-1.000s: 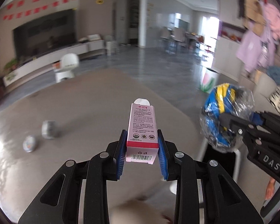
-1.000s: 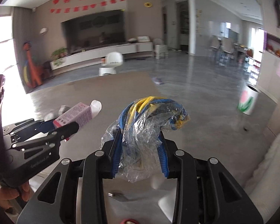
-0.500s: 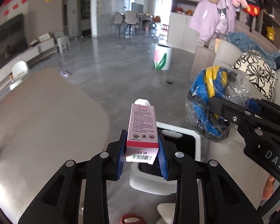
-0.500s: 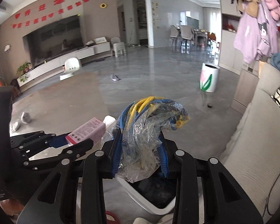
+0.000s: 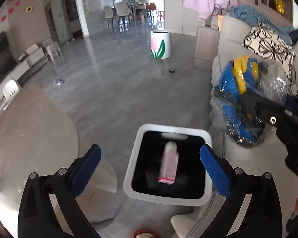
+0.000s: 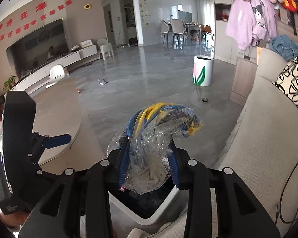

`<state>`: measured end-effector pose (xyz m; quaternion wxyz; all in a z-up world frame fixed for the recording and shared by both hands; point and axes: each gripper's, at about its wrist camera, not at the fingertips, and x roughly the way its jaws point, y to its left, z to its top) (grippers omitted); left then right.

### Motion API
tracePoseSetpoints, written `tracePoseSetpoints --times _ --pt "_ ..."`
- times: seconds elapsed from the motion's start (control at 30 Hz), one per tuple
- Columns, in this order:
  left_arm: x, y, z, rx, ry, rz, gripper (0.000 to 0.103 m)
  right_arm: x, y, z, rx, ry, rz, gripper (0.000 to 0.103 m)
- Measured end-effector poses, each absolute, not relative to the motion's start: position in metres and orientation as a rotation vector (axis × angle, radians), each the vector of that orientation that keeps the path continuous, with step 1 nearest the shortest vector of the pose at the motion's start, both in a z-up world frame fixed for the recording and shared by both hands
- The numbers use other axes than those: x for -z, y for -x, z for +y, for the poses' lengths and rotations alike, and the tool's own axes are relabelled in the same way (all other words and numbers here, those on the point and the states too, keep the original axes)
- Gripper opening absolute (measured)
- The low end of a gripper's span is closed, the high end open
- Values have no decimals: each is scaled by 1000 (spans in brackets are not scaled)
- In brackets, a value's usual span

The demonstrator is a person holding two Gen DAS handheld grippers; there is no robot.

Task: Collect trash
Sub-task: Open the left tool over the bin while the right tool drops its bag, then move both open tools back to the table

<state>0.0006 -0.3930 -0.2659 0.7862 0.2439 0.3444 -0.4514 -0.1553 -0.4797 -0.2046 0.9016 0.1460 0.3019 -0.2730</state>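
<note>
My left gripper [image 5: 150, 166] is open and empty above a white square trash bin [image 5: 129, 170] with a black liner. A pink carton [image 5: 168, 165] is inside the bin's opening, blurred, below the jaws. My right gripper [image 6: 148, 162] is shut on a crumpled clear plastic bag with blue and yellow contents [image 6: 157, 136]; it also shows at the right of the left wrist view [image 5: 246, 101]. The bin's white rim [image 6: 149, 218] shows just below the right gripper. The left gripper shows at the left of the right wrist view [image 6: 55, 140].
A beige sofa [image 6: 268, 138] with a black-and-white cushion [image 5: 268, 41] runs along the right. A round table [image 5: 29, 130] lies to the left. A white bin with a tulip print [image 5: 161, 44] stands farther off on the grey floor.
My left gripper has opened and let go of the pink carton, which has dropped into the bin. Both grippers have swung right and tilted down over the bin. The right gripper still holds the bag.
</note>
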Motion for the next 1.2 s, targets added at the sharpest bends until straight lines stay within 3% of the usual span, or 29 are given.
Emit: tracePoseSetpoints --times 0.43,0.53,0.57,0.6,0.77,1.2 --pt "239 -29 -357 853 -480 681 98 226 121 -489 517 -314 681 38" --pt "230 -36 -345 822 -456 661 98 230 108 -491 518 -298 695 43" --pt "227 -39 -342 813 -443 659 98 231 103 -493 517 -294 710 60" --pt "225 -41 -340 810 -434 659 98 233 98 -495 510 -291 729 99" --pt "220 -47 -331 794 -405 653 98 237 86 -497 561 -224 784 99" --pt "207 -64 -282 733 -337 643 98 195 78 -452 454 -154 671 99"
